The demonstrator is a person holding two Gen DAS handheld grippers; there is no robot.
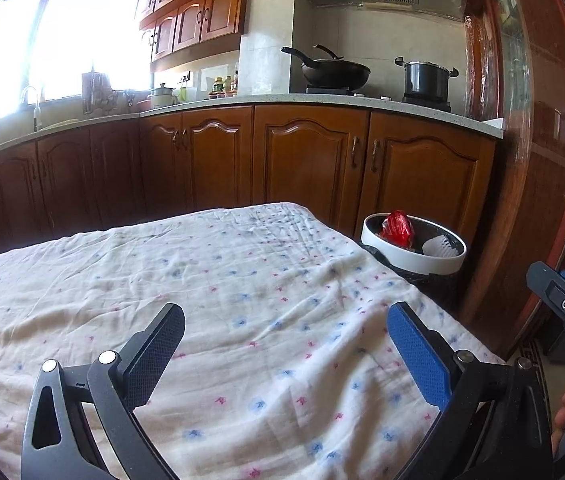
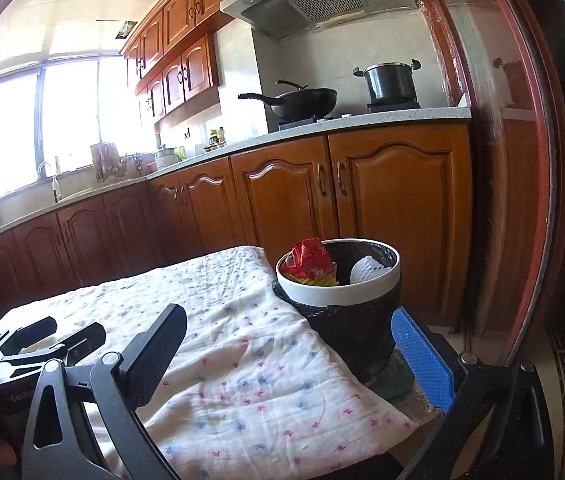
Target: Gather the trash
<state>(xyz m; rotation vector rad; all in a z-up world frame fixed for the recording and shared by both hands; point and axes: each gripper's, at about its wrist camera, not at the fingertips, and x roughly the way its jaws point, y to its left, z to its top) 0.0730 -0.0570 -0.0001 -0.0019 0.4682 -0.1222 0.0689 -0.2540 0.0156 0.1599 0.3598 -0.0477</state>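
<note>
Trash: red wrapper (image 2: 309,259) and white paper cup (image 2: 366,270) sat in bin (image 2: 338,294) beside cloth-covered table (image 1: 242,280). Left tongs (image 1: 286,344) and right tongs (image 2: 288,344) gaped wide, empty. Cabinets (image 1: 302,160) stood behind.

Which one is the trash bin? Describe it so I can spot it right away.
Find the table under the floral cloth. Just off its far right corner, in front of the wooden cabinets, stands the trash bin: round, black-bagged, with a white rim. A red wrapper and a white ribbed piece sit inside it.
</note>
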